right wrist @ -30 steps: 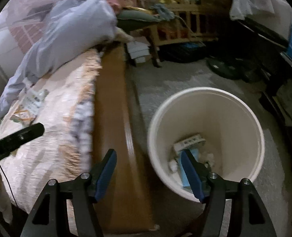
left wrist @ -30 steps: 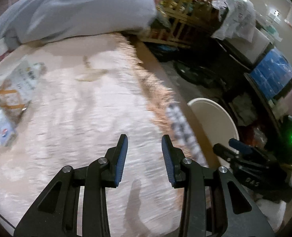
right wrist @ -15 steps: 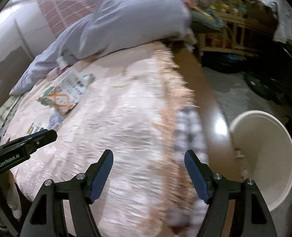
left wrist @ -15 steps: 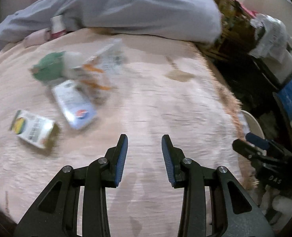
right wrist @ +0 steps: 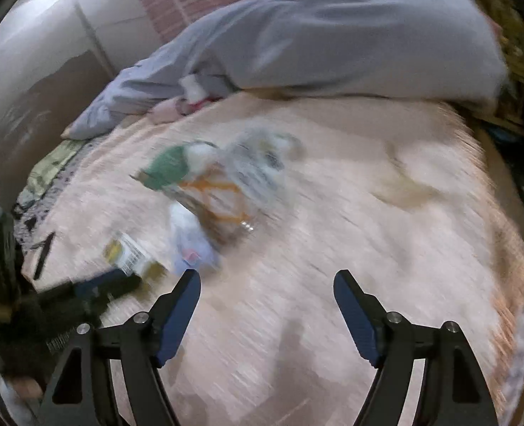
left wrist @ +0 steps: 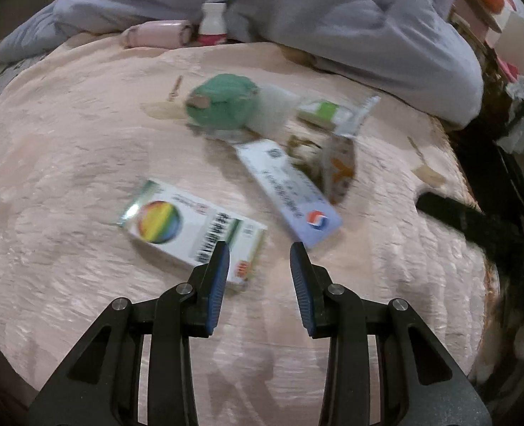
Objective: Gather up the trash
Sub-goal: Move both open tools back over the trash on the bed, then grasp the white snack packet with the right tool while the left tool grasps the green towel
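The left gripper (left wrist: 260,248) hung over a pink bedspread (left wrist: 66,163), its jaws set apart with nothing between them, only bare cover in the gap. Just beyond its left fingertip lay a white carton with a rainbow disc (left wrist: 191,230), flat on the bed; part of that carton was hidden behind the finger, and whether the finger touched it could not be told. To the right of the carton, and close to it, lay a long pale-blue box (left wrist: 288,191), slanting from far left to near right. Farther off sat a green bundle (left wrist: 222,103) with something white and soft against its right side, and right of the blue box a crumpled wrapper with orange markings (left wrist: 340,167). At the far edge of the bed a small white bottle with a red label (left wrist: 212,23) stood upright against a heap of grey-blue bedding (left wrist: 332,17). A dark shape at the right edge of this view was the other tool.

The right gripper (right wrist: 267,278) was released and its jaws were opening, empty, over bare bedspread. The same litter showed blurred on the bed, far left of its jaws, with the left gripper low at the left edge of that view.
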A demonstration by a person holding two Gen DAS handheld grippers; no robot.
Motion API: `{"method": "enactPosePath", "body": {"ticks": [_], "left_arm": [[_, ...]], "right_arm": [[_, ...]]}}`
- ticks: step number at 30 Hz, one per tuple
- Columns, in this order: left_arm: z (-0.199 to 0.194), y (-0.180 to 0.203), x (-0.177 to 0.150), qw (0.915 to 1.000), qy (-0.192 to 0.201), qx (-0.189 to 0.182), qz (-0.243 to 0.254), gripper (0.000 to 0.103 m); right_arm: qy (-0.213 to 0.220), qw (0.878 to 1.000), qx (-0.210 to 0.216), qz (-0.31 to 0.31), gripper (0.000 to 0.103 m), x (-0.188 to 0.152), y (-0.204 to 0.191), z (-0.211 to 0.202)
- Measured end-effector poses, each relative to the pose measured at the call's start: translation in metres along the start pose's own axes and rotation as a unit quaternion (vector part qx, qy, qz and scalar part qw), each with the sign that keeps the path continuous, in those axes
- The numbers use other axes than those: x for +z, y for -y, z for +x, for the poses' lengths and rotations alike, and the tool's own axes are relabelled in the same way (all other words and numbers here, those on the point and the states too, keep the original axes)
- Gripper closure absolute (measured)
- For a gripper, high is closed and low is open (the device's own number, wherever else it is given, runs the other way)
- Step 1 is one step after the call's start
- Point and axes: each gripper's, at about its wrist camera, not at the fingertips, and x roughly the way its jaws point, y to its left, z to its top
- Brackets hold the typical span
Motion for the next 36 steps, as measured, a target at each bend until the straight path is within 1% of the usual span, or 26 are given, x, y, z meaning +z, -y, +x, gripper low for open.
{"method": "enactPosePath", "body": {"ticks": [5,7,10,12,14,18,21,22,25,27,29,32,34,36], "left_arm": [[-0.001,-0.024,0.009,0.9999,0.003,0.0,-0.017,0.07],[0.001,-0.032,0.015,0.9996,0.003,-0.003,-0.027,0.07],[0.004,-0.042,0.026,0.9991,0.004,-0.014,-0.04,0.07],[0.006,-0.048,0.035,0.9986,0.008,-0.022,-0.047,0.07],[0.01,-0.052,0.046,0.9982,0.011,-0.026,-0.054,0.07],[0.022,-0.055,0.066,0.9976,0.008,-0.036,-0.058,0.069],[0.028,-0.057,0.08,0.9974,0.009,-0.041,-0.059,0.069],[0.03,-0.058,0.086,0.9973,0.009,-0.042,-0.059,0.065],[0.035,-0.059,0.103,0.9969,0.016,-0.048,-0.06,0.061],[0.039,-0.06,0.114,0.9968,0.02,-0.048,-0.06,0.058],[0.046,-0.059,0.124,0.9971,0.017,-0.049,-0.055,0.056],[0.063,-0.055,0.135,0.9975,0.011,-0.051,-0.048,0.056],[0.076,-0.051,0.141,0.9978,0.003,-0.054,-0.038,0.054],[0.088,-0.045,0.145,0.9982,-0.008,-0.053,-0.026,0.05]], "right_arm": [[0.002,1.0,0.025,-0.002,0.027,0.052,-0.037,0.038],[-0.002,1.0,0.024,-0.001,0.027,0.065,-0.043,0.053],[-0.034,0.999,0.013,0.01,0.027,0.08,-0.039,0.083],[-0.053,0.998,-0.006,0.014,0.027,0.076,-0.025,0.089],[-0.055,0.998,-0.018,0.014,0.027,0.068,-0.01,0.082],[-0.067,0.996,-0.06,0.023,0.027,0.049,0.033,0.067],[-0.063,0.995,-0.064,0.047,0.027,0.044,0.057,0.056],[-0.06,0.995,-0.06,0.054,0.027,0.043,0.061,0.053],[-0.053,0.996,-0.047,0.055,0.026,0.043,0.056,0.046],[-0.056,0.996,-0.046,0.044,0.022,0.042,0.043,0.048],[-0.063,0.996,-0.064,0.029,0.021,0.039,0.033,0.054],[-0.075,0.991,-0.109,0.01,0.021,0.034,0.026,0.072],[-0.082,0.99,-0.113,0.01,0.021,0.03,0.027,0.081],[-0.077,0.989,-0.124,0.004,0.02,0.028,0.026,0.086]]}}
